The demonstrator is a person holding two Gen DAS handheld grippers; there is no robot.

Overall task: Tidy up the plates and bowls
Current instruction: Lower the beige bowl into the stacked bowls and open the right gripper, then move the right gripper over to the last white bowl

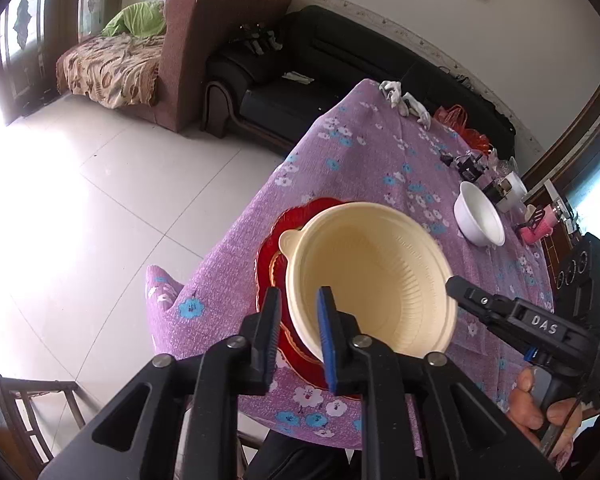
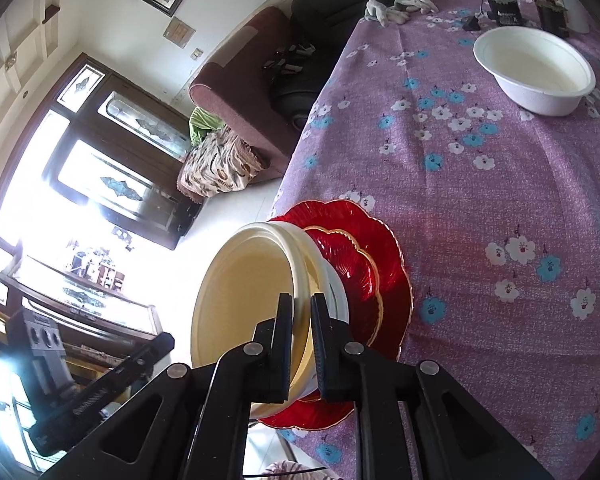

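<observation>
The only writing I can read is "DAS" in white on the black body of my right tongs (image 1: 454, 286), seen from the left camera. There is lettering on the side of my left tongs in the right camera too, but it is too small and skewed to make out.

The cream bowl (image 1: 374, 276) sits on a small red plate (image 2: 358, 264), which lies on a larger red plate (image 2: 396, 248), at the near left corner of the table (image 1: 384, 152) with its purple flowered cloth. The bowl is round, so it has no long axis. In the left view its mouth faces up and towards my camera, and a small rim tab (image 1: 290, 240) points away, towards the table's left edge. In the right view it looks tipped, mouth towards the window side.

My left tongs (image 1: 300, 300) stand only slightly apart, straddling the near rim: one finger outside the wall, the blue-padded one inside. I cannot tell whether the pads press on it.

My right tongs (image 2: 302, 300) are nearly closed, pinching the bowl's rim on the opposite side, one finger inside and one outside.

A white bowl (image 2: 534, 70) stands upright, well apart, further up the table.
</observation>
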